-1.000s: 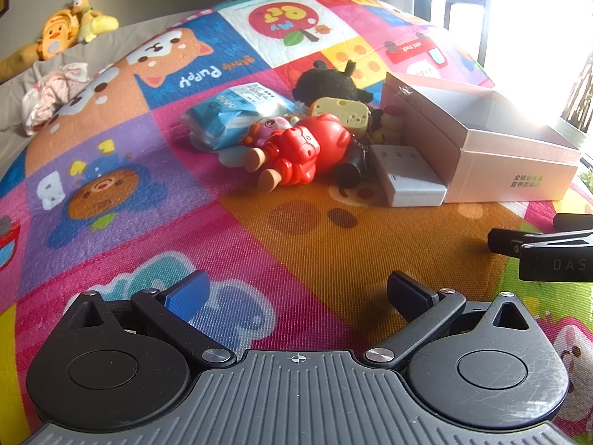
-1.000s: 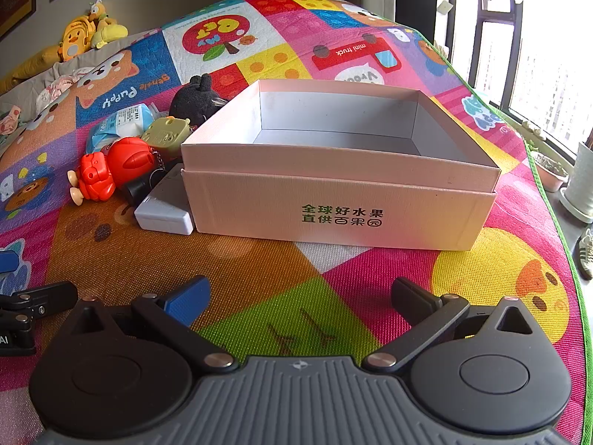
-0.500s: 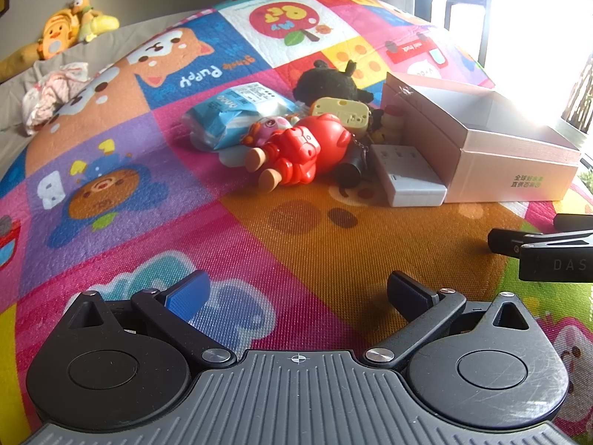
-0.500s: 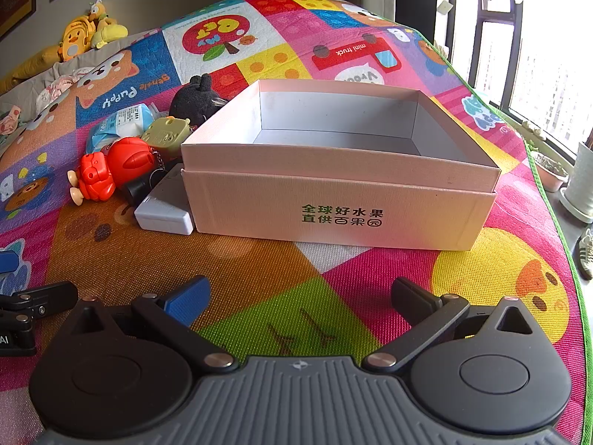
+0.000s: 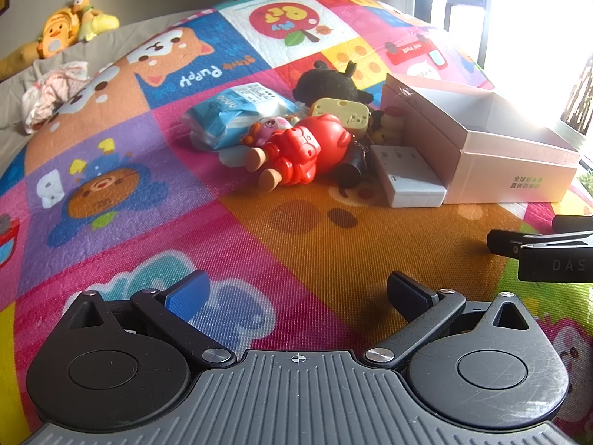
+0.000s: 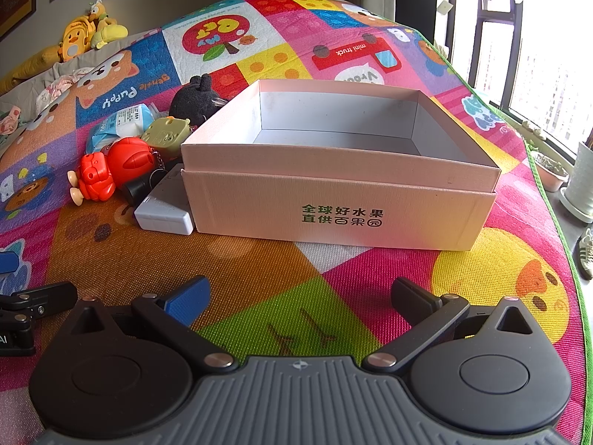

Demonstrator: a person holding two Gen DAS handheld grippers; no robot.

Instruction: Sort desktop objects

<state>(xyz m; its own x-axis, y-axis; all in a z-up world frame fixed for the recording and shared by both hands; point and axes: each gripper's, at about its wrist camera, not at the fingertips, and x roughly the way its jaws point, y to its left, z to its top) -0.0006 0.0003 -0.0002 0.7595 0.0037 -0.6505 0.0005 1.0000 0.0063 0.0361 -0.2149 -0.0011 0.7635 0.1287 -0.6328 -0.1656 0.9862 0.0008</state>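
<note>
An open pale pink cardboard box [image 6: 341, 200] [image 5: 481, 163] stands on a colourful play mat, nothing visible inside it. To its left lies a heap: a red pig toy [image 5: 300, 148] [image 6: 111, 170], a white power strip [image 5: 407, 181] [image 6: 163, 211], a blue tissue pack [image 5: 233, 115] [image 6: 118, 126], a black plush [image 5: 330, 85] [image 6: 196, 100], a beige tag toy [image 5: 341, 113] [image 6: 165, 133] and a small black cylinder [image 5: 350, 170]. My left gripper [image 5: 296, 293] is open, low over the mat, short of the heap. My right gripper [image 6: 300, 296] is open in front of the box.
Yellow plush toys [image 5: 70, 26] [image 6: 89, 29] and a crumpled cloth [image 5: 52, 92] lie far left on grey bedding. A window [image 6: 537, 55] and potted plants [image 6: 552, 170] line the right edge. The right gripper's finger [image 5: 537, 244] shows at the left view's right side.
</note>
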